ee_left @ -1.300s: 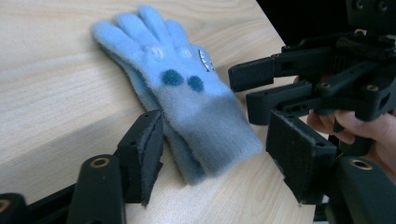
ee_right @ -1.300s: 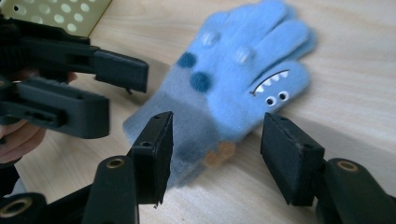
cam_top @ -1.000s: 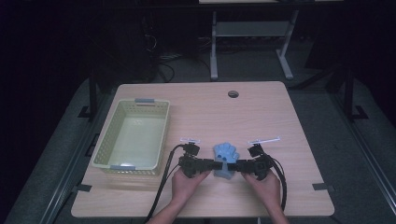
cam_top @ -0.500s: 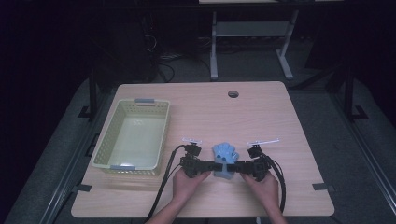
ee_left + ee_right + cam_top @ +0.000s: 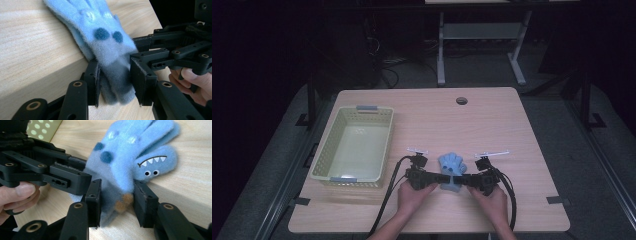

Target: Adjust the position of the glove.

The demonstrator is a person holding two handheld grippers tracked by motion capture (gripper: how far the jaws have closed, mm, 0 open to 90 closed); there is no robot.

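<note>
A fuzzy light-blue glove [image 5: 452,169] with dark dots and a small monster face lies near the table's front edge, fingers pointing away from me. My left gripper [image 5: 439,179] comes at its cuff from the left and my right gripper [image 5: 465,181] from the right, facing each other. In the left gripper view the glove [image 5: 105,37] has its cuff squeezed in the left gripper [image 5: 115,82]. In the right gripper view the glove [image 5: 125,157] fills the gap of the right gripper [image 5: 117,200]. Both pairs of jaws have just been closing and now press on the cuff.
A pale green plastic basket [image 5: 319,161] stands on the left of the wooden table [image 5: 512,130]; its rim shows in the right gripper view [image 5: 42,126]. A cable hole [image 5: 461,100] sits at the back. Black cables trail from both grippers off the front edge.
Both pairs of jaws have drawn in on the glove's cuff. The hands have stayed almost where they were, and the glove has not shifted on the table.
</note>
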